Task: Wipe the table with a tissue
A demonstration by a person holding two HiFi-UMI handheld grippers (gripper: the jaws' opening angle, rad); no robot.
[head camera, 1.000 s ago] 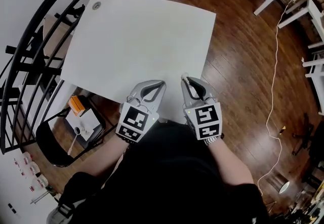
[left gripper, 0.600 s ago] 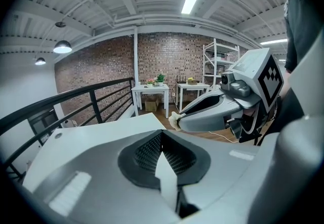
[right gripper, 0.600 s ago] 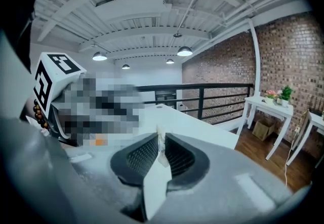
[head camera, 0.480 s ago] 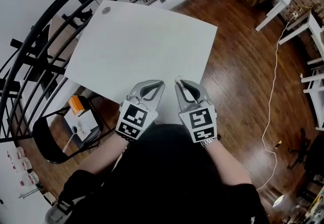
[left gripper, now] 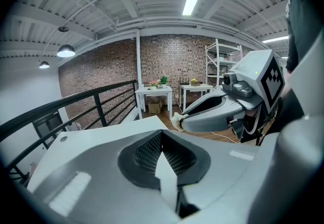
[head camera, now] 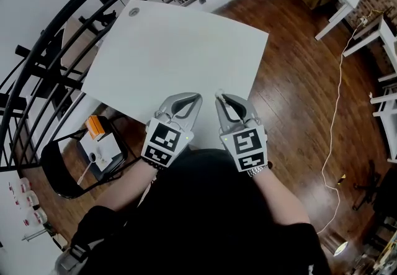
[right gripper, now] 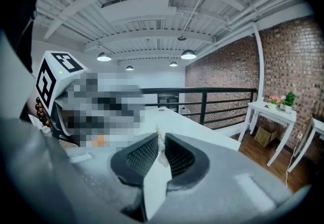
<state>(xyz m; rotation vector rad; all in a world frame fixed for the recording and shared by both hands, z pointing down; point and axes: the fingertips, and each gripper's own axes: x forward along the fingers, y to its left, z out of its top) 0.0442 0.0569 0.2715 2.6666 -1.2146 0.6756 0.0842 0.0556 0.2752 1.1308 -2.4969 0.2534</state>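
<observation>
Right hand-held gripper (head camera: 222, 101) pinching a tissue (head camera: 218, 95) in closed jaws, left hand-held gripper (head camera: 192, 101) hanging closed and empty beside it, counter (head camera: 180, 50) lying ahead.

Two grippers (head camera: 198, 98) (head camera: 219, 97), one tissue (head camera: 218, 92), one large white table (head camera: 180, 50).

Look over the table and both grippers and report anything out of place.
Nothing stands out. The table is bare, with no spill or stain visible. The right gripper is shut on a small wad of tissue; the left gripper is shut and empty.
</observation>
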